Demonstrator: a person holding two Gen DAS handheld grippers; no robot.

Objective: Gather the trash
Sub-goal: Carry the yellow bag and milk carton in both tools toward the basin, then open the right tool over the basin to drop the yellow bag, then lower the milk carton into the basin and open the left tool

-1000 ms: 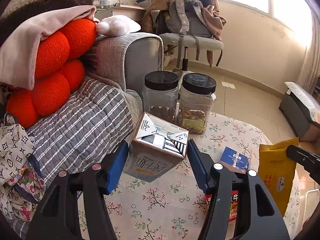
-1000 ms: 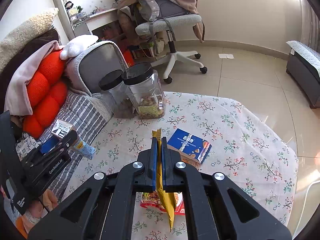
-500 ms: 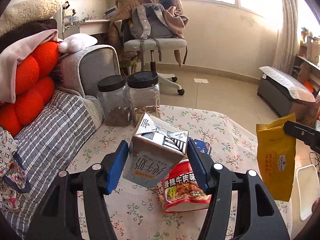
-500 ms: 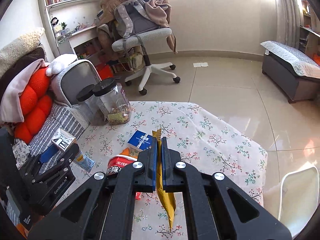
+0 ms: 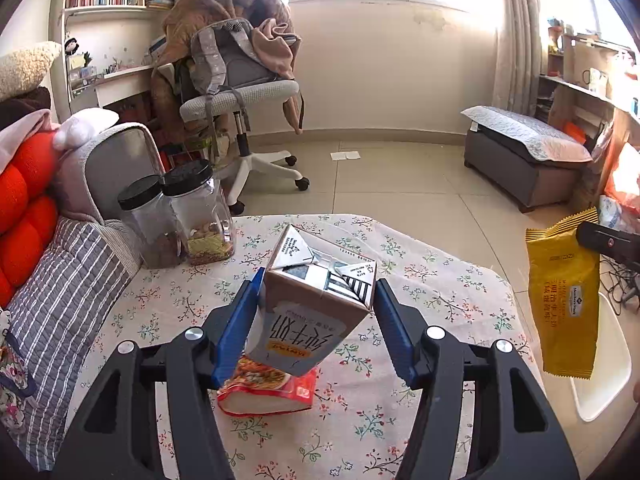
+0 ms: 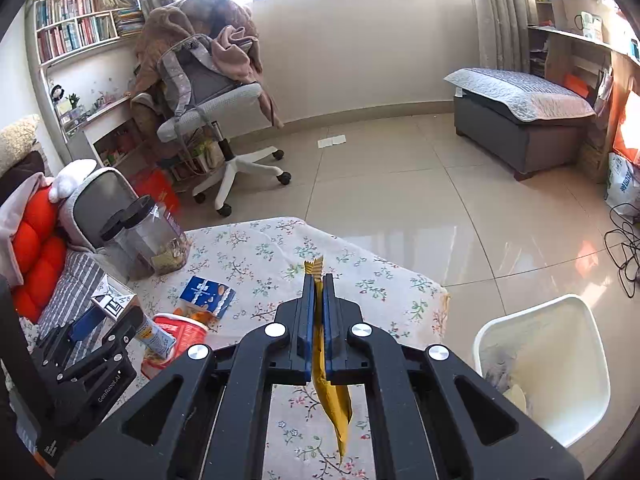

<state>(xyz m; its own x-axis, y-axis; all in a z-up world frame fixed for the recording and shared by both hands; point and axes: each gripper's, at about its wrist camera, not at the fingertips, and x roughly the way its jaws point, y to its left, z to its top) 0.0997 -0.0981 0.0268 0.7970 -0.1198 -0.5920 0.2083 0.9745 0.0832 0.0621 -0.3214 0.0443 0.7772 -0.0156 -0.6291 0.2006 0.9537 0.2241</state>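
Sunlit room, cluttered chair by the window.
A backpack [image 5: 224, 60] and blankets [image 6: 188, 28] heap the office chair [image 6: 208, 112]; two black-lidded jars [image 5: 176, 216] stand on the floral tablecloth [image 6: 256, 252] beside red cushions [image 5: 24, 216]; a quilt-topped bench [image 6: 520, 120] sits opposite.

We're seeing two jars [image 5: 176, 216] standing at the table's [image 6: 256, 252] far-left corner, the bin [image 6: 544, 368] sitting right of it, probably on the floor.

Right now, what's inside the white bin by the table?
The white bin holds some pale crumpled scraps against its near left wall, seen in the right wrist view. Its far floor looks bare; the right gripper's arm hides the near corner.
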